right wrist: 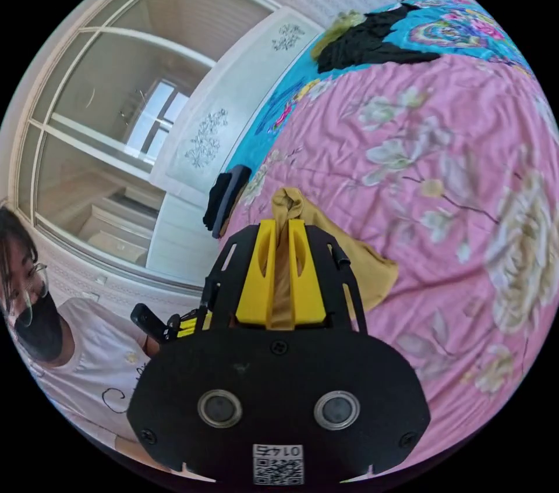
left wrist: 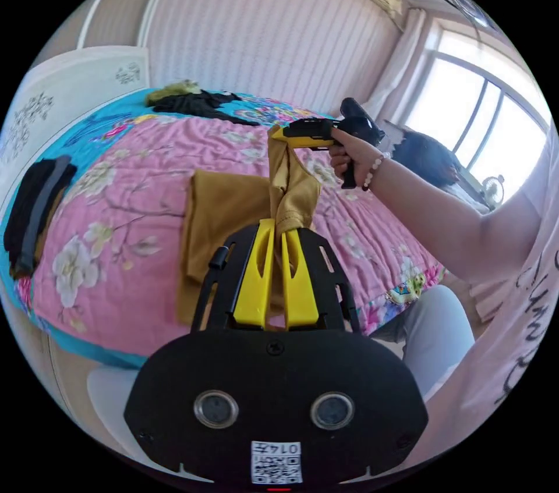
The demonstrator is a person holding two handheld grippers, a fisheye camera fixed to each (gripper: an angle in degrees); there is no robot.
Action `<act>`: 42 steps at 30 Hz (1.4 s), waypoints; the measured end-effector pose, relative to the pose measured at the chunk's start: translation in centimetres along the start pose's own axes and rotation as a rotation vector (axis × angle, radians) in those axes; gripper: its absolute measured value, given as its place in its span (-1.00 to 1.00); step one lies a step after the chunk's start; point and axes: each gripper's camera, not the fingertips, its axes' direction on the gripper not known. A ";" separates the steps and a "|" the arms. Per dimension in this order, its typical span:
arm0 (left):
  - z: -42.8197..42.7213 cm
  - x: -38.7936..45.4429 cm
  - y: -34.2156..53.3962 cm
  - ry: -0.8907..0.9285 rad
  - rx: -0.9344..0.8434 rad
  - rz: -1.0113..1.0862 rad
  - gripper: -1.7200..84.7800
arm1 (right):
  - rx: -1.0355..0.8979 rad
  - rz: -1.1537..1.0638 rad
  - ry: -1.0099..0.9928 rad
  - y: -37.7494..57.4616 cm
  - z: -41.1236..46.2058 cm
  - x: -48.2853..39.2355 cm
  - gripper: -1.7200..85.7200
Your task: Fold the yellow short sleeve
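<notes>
The left hand-held gripper (left wrist: 278, 228) had its yellow jaws pressed together on a hemmed edge of the yellow short sleeve (left wrist: 224, 225), and the cloth rose from there in a twisted band to the right hand-held gripper (left wrist: 281, 133), held in a hand (left wrist: 352, 154) up and ahead of it, whose jaws were likewise clamped on a bunched corner. In the right gripper view, that right hand-held gripper (right wrist: 280, 225) showed a knot of the fabric (right wrist: 326, 260) poking out just beyond its closed jaws. The rest of the garment lay flat on the bed (left wrist: 116, 208), spread below and to the left of the left hand-held gripper, with its near edge close to the bed's edge. Beyond the lifted cloth the pink floral quilt (right wrist: 454, 167) lay open and bare for a good stretch. A dark garment pile (left wrist: 192, 100) sat well off at the far end, and folded dark clothes (left wrist: 35, 213) rested far to the left by the white headboard (left wrist: 75, 80). Striped wallpaper (left wrist: 273, 27) backed the room, with a bright window (left wrist: 483, 114) to the right. The person, in a white top (right wrist: 93, 353), stood by the bed's near side.
</notes>
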 end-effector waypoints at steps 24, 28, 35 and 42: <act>-5.9 -14.8 3.6 -0.134 -0.172 -0.296 -0.68 | -0.524 -0.349 0.451 -5.5 31.8 -8.7 -0.71; -7.5 -15.2 3.8 -0.073 -0.139 -0.251 -0.89 | -0.553 -0.345 0.337 -4.3 32.0 -9.8 -0.86; -14.8 -14.1 4.0 0.059 0.038 -0.109 -0.94 | -0.285 -0.416 0.194 -0.9 24.0 -15.9 -0.89; -23.1 -14.7 4.6 -0.068 0.177 -0.148 -0.95 | -0.283 -0.593 0.139 -1.2 24.6 -25.7 -0.89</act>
